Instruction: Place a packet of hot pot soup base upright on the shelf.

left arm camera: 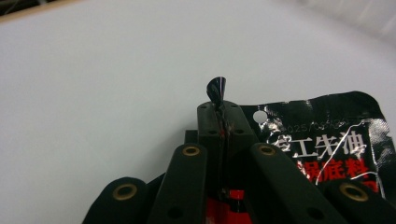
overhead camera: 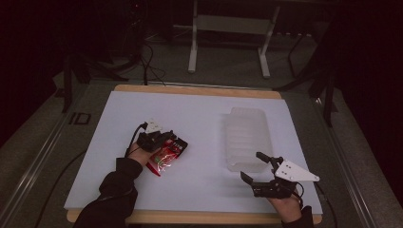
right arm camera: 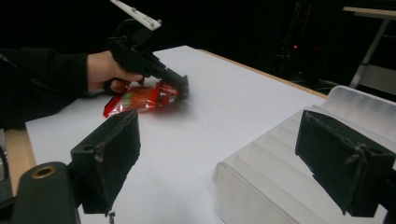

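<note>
A red and black foil sachet [overhead camera: 167, 153] lies on the white sheet [overhead camera: 199, 114] at the left. My left gripper [overhead camera: 174, 140] is shut on the sachet's black top edge [left arm camera: 327, 135], and a twist of foil pokes out past the closed jaws of the left gripper [left arm camera: 219, 112]. My right gripper [overhead camera: 254, 167] is open near the front right, its jaws wide apart and holding nothing. From the right gripper [right arm camera: 224, 140], the sachet [right arm camera: 140, 98] and the left gripper [right arm camera: 180, 86] are visible farther off, held by a hand in a dark sleeve.
A translucent ribbed plastic tray [overhead camera: 247, 135] stands on the sheet's right half, just beyond the right gripper, and its near corner [right arm camera: 275, 182] sits between that gripper's jaws. The wooden table edge [overhead camera: 199, 89] borders the sheet. White stand legs [overhead camera: 192, 52] rise on the floor behind.
</note>
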